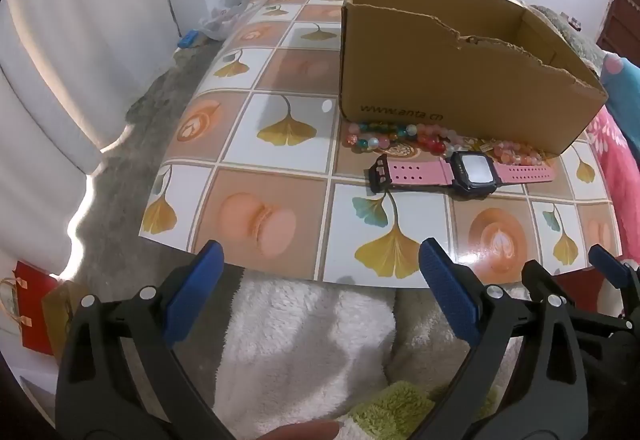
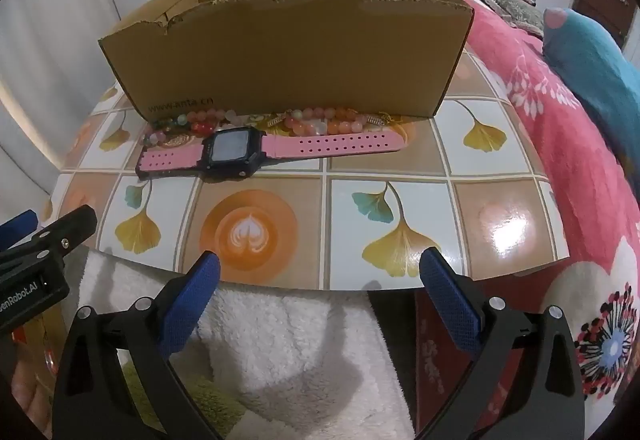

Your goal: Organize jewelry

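Both grippers hang over the near edge of the board, and both are empty. Left gripper [image 1: 320,280] has its blue pads spread wide with nothing between them, only white fleece below and the table's edge ahead. Right gripper [image 2: 320,280] is the same story, jaws fully apart, pads bare, pointing down and forward at the patterned tabletop [image 2: 400,200] (ginkgo leaves and latte art, very cheerful).

Moving outward now: past a stretch of clear tiles lies the pink watch [image 2: 256,152], flat on the table, dark face up, strap stretched left to right. Just beyond it, touching or nearly so, a jumble of beaded bracelets [image 2: 320,122] in reds, oranges and greens runs along the foot of the box. From the left wrist view the same watch [image 1: 468,172] sits right of centre with the beads [image 1: 384,136] behind it.

Behind them stands the cardboard box [image 2: 288,52], open-topped, torn along its near rim, pressed right up against the beads. What can be seen of its inside looks bare, though its floor is hidden from here.

So my read is that this job is at the very start: nothing gripped, all the jewelry outside the box, and the watch is the nearest, easiest first pick
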A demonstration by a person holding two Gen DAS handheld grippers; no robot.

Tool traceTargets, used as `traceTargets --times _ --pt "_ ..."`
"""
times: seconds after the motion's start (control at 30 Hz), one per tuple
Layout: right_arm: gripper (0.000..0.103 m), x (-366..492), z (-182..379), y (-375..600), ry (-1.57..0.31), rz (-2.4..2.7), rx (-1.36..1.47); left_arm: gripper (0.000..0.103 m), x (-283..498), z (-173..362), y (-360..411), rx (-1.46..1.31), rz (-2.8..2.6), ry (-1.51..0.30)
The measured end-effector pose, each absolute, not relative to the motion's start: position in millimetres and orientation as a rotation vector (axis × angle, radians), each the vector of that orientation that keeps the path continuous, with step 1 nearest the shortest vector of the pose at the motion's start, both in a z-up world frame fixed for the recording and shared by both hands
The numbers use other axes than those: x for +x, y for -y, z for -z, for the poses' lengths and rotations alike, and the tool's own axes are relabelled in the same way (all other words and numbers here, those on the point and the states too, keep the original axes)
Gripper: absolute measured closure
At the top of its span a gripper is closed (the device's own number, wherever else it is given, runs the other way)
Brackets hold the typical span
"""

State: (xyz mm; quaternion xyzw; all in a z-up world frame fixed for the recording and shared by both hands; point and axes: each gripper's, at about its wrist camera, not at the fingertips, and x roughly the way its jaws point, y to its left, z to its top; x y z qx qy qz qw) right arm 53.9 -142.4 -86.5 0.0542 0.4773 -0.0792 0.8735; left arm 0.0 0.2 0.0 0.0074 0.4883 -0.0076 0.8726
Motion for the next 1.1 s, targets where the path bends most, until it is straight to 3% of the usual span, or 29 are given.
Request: traceTargets --times 1.1 --pt "0.006 54.3 85.2 142.6 -0.994 0.161 0.123 0.009 -1.9 2.9 0.5 0.022 0.012 -1.026"
